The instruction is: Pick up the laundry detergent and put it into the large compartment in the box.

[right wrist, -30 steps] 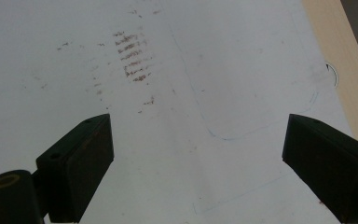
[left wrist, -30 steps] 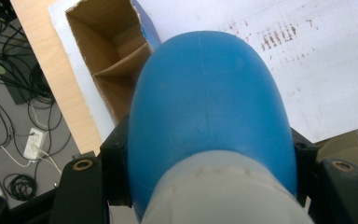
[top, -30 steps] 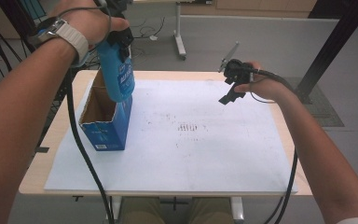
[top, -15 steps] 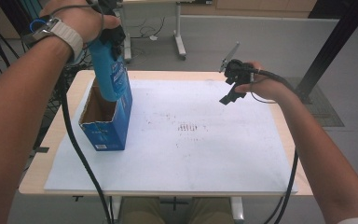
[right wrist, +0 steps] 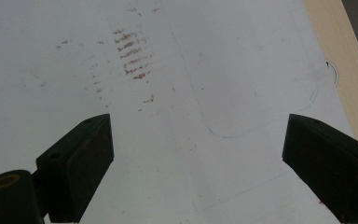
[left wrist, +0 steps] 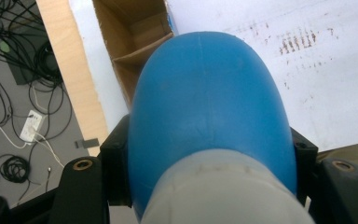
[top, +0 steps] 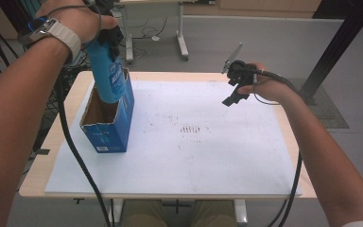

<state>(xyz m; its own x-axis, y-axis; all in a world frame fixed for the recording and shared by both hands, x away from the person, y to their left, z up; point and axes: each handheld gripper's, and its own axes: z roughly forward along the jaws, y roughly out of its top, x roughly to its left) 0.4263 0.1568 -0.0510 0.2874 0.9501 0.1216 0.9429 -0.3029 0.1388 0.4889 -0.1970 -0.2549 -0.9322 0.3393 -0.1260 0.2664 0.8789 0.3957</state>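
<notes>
Here, the black jaws of the left gripper [top: 108, 38] are clamped on a blue bottle [top: 108, 78], one jaw on each side just above its pale cap end, as the left gripper view shows, where the bottle's [left wrist: 205, 116] rounded blue body rises between them. In the high view the bottle hangs base down and slightly tilted, its lower end at the mouth of an open blue carton [top: 108, 120] and close against the carton's far right wall; whether it touches the cardboard cannot be told. The carton stands upright on the left part of a white sheet [top: 194, 161] that covers most of a light wooden table [top: 47, 156], its brown inside visible from above and, in the left gripper view, just beyond the bottle. The person's left hand [top: 75, 19], a watch with a pale strap at the wrist, grips the tool from above, a black cable trailing down past the table's left edge.

Well apart, over the far right part of the sheet, the right gripper [top: 231, 97] is held in the air in the person's right hand [top: 260, 85]. Its jaws are spread wide with nothing between them, and the right gripper view looks between them [right wrist: 196, 163] onto bare white sheet marked with small brown smudges [right wrist: 130, 53] and a faint blue outline.
</notes>
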